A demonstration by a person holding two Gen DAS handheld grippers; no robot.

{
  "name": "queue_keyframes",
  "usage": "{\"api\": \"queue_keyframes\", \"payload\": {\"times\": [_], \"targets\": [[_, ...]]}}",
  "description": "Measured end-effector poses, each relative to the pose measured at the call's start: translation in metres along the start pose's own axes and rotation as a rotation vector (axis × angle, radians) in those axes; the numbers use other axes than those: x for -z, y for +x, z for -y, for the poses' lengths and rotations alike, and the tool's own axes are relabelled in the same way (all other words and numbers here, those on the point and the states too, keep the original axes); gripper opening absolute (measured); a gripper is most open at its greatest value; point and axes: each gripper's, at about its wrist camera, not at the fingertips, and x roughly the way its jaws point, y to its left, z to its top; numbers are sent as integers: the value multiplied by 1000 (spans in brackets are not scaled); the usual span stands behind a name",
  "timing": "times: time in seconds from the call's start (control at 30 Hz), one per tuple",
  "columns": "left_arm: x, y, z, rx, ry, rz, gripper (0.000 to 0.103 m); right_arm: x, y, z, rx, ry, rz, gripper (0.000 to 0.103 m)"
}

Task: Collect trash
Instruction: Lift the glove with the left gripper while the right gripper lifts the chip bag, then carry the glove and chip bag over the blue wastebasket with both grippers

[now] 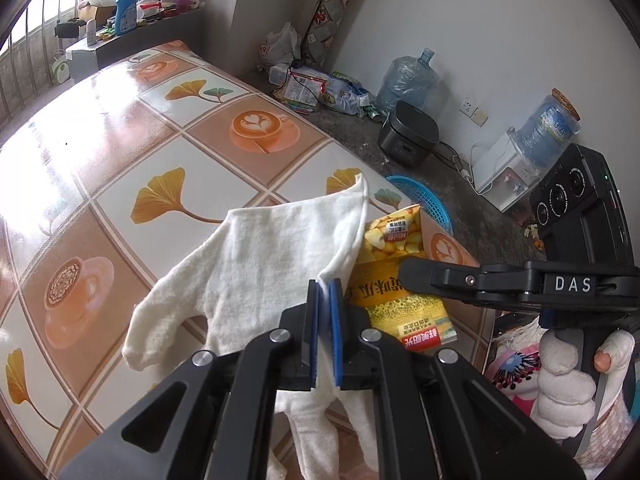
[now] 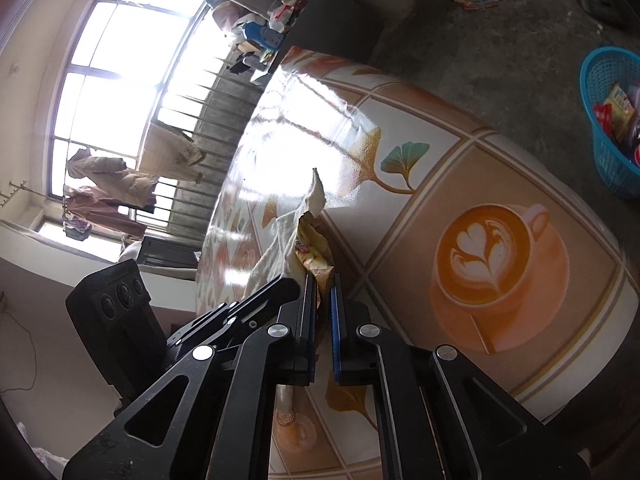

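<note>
Both tongs are clamped: the left gripper [image 1: 325,286] pinches the white cloth [image 1: 256,264] and lifts it off the yellow snack packet [image 1: 396,276], which lies at the near table corner, lower centre-right of the left view, while the right gripper [image 2: 322,280] is closed on that packet's edge. By my reckoning the job is partly done, since the blue basket [image 2: 604,132] on the floor at the right edge of the right view already holds several wrappers and this packet has yet to go in. Readable writing is scant: "DAS" in white on the right gripper's side, and Chinese print on the packet too small for me to make out.
</note>
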Motion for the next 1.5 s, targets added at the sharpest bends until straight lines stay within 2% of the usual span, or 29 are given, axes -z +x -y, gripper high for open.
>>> {"api": "queue_keyframes", "payload": {"times": [0.57,0.77,0.9,1.07,1.2,1.33,1.5], "targets": [[-30,-53,-11,-24,-29,137,5,-8,-31,7,-51,23,101,3],[-53,-65,10,4,18,176,5,-15,-55,14,-63,42,175,3],[-75,-62,35,57,70,182,5,-24,-87,28,-48,64,271,3],[-110,-46,85,125,171,189,5,-37,-140,54,29,105,436,3],[-140,-19,130,194,232,172,5,-46,-177,83,147,169,561,3],[-165,30,172,248,267,102,5,-57,-188,110,255,218,602,3],[-188,101,224,283,329,14,5,-77,-181,149,341,281,600,3]]}}
